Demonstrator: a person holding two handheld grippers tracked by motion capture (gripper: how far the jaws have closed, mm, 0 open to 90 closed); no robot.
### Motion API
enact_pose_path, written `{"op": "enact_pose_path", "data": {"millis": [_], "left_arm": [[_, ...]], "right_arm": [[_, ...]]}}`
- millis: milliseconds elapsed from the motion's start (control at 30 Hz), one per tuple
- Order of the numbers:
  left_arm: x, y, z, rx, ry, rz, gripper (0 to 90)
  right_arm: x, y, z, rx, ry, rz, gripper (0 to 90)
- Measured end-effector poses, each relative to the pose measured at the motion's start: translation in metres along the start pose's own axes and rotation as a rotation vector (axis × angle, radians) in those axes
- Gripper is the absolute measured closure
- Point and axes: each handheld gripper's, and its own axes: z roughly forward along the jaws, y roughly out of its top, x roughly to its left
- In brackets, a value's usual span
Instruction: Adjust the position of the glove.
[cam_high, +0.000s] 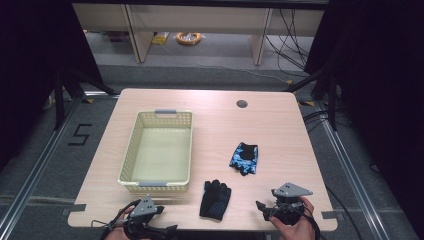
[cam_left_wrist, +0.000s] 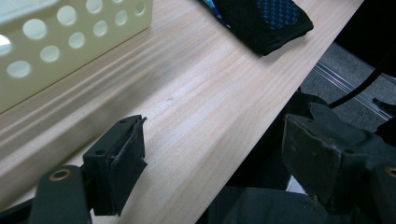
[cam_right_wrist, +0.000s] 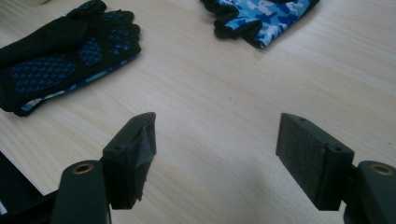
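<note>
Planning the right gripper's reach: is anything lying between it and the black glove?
Nothing: in the high view, only bare tabletop separates the right gripper from the black glove. The right gripper view shows the same bare wood.

The right gripper (cam_right_wrist: 217, 158) gapes over bare table (cam_right_wrist: 210, 93); black glove (cam_right_wrist: 65, 60) and blue camouflage glove (cam_right_wrist: 261, 16) lie beyond.

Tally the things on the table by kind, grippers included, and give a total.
Gloves: 2, the black glove and the blue camouflage glove
Baskets: 1, the cream basket
Grippers: 2, the left gripper and the right gripper, both open with nothing between the jaws
Total: 5
</note>
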Motion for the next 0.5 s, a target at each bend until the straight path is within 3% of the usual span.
{"op": "enact_pose_path", "data": {"millis": [233, 300, 333, 367, 400, 433, 500], "left_arm": [[-0.0019, -0.0005, 0.0018, -0.016, -0.002, -0.009, 21.1], [-0.0006, -0.0002, 0.0017, 0.009, 0.014, 0.004, 21.0], [-0.0023, -0.0003, 0.0021, 0.001, 0.006, -0.010, 21.0], [-0.0013, 0.0003, 0.0013, 0.010, 0.004, 0.018, 21.0], [-0.0052, 0.0001, 0.0029, -0.013, -0.010, -0.024, 21.1], [-0.0051, 0.0008, 0.0032, -0.017, -0.011, -0.002, 21.0], [-0.0061, 0.0010, 0.0039, -0.026, -0.018, -0.005, 21.0]], "right_arm": [[0.0010, 0.0005, -0.0005, 0.014, 0.004, -0.005, 33.5], [0.0013, 0.0009, 0.0002, 0.009, 0.007, -0.010, 33.9], [0.0029, 0.0017, -0.0003, 0.018, 0.013, 0.008, 34.5], [0.0025, 0.0017, 0.0001, 0.017, 0.009, -0.010, 35.3], [0.0034, 0.0022, 0.0004, 0.011, 0.016, -0.018, 36.5], [0.0039, 0.0026, 0.0007, 0.006, 0.020, -0.015, 36.5], [0.0052, 0.0040, -0.0002, 0.012, 0.032, 0.001, 36.9]]}}
